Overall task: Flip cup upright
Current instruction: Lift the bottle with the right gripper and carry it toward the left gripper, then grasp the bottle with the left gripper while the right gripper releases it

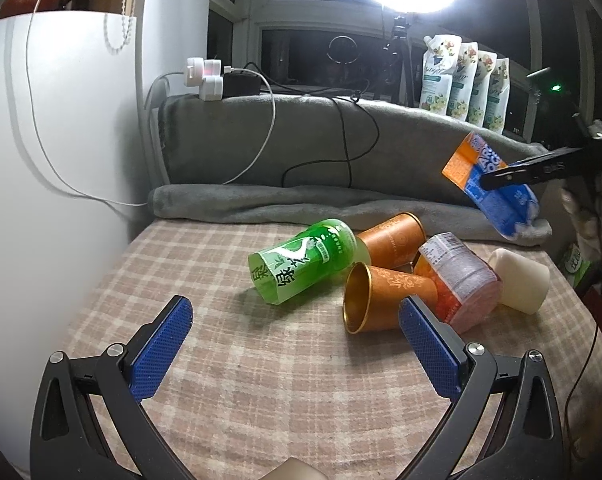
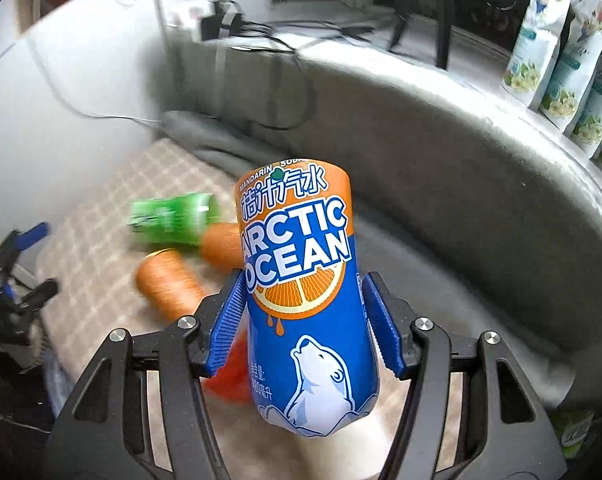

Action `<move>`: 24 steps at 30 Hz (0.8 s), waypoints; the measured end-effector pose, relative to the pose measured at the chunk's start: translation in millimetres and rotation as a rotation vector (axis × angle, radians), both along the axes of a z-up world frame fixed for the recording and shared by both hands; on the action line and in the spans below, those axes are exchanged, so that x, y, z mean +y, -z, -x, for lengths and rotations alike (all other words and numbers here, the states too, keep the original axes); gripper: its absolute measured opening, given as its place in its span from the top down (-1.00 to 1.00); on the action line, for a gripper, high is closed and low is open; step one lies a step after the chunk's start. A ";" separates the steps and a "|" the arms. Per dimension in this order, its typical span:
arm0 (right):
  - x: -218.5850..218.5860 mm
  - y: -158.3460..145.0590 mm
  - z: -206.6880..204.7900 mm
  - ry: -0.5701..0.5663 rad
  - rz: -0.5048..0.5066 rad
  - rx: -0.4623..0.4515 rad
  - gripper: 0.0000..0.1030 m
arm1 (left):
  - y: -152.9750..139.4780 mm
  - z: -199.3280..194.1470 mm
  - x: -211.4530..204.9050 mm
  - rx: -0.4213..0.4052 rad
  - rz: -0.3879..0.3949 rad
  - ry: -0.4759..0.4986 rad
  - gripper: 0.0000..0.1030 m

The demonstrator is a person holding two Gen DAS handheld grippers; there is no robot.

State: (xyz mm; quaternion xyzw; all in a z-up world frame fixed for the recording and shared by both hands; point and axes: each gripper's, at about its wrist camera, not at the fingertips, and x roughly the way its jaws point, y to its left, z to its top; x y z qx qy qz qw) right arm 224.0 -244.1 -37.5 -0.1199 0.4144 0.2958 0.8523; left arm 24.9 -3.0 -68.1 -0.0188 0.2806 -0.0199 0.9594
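Gripping the blue-and-orange Arctic Ocean cup by its sides, the right gripper holds it tilted in the air above the checked bench — jaws closed on it. The left gripper hovers low with jaws wide, holding nothing. On the bench lie a green cup, two orange cups and a white cup, all on their sides.
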 end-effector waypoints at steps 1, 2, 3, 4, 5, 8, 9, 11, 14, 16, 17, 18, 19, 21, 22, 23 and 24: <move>2.1 -2.2 9.7 0.001 -0.037 0.025 -0.20 | -1.2 2.2 -0.1 -0.003 0.000 0.003 -0.99; 1.6 -7.0 21.3 0.000 -0.065 0.052 -0.20 | -2.6 4.7 -0.1 -0.005 0.001 0.007 -0.99; 2.7 -6.7 30.6 -0.003 -0.102 0.085 -0.20 | -3.8 6.6 0.5 -0.006 0.004 0.011 -0.99; 6.9 -2.8 37.0 -0.007 -0.128 0.110 -0.20 | -4.7 8.1 1.3 -0.006 0.007 0.014 -0.99; 12.3 3.6 45.9 -0.012 -0.162 0.153 -0.20 | -5.8 10.2 2.4 -0.004 0.012 0.019 -0.99; 27.9 24.7 67.6 -0.009 -0.219 0.265 -0.20 | -7.3 15.6 6.1 0.020 0.045 0.048 -0.99; 32.5 33.8 75.0 -0.009 -0.232 0.301 -0.20 | -7.1 16.8 6.8 0.030 0.055 0.056 -0.99; 38.8 54.1 84.0 0.012 -0.254 0.376 -0.21 | -5.2 20.1 7.9 0.059 0.087 0.081 -0.99; 36.4 77.5 93.6 0.055 -0.270 0.442 -0.21 | -0.2 21.5 7.1 0.113 0.142 0.122 -0.99; 38.5 98.9 92.2 0.092 -0.282 0.508 -0.21 | 5.3 19.8 6.5 0.165 0.195 0.155 -0.99; 40.6 106.4 90.4 0.102 -0.278 0.527 -0.21 | 9.0 18.0 6.6 0.199 0.236 0.174 -0.99; 43.5 113.7 88.7 0.110 -0.271 0.544 -0.21 | 12.4 16.2 6.7 0.228 0.270 0.186 -0.99; 45.9 120.2 88.3 0.115 -0.267 0.557 -0.21 | 16.2 14.1 6.8 0.256 0.302 0.193 -0.99; 50.6 130.6 88.4 0.122 -0.260 0.570 -0.25 | 25.6 8.0 6.5 0.315 0.369 0.203 -0.98; 52.3 133.9 87.8 0.122 -0.260 0.575 -0.26 | 29.8 5.2 6.1 0.339 0.395 0.201 -0.97; 52.4 135.3 88.3 0.120 -0.261 0.578 -0.29 | 32.5 2.7 5.2 0.355 0.413 0.200 -0.96; 53.6 136.8 88.2 0.119 -0.260 0.576 -0.31 | 35.1 0.9 4.2 0.367 0.428 0.200 -0.96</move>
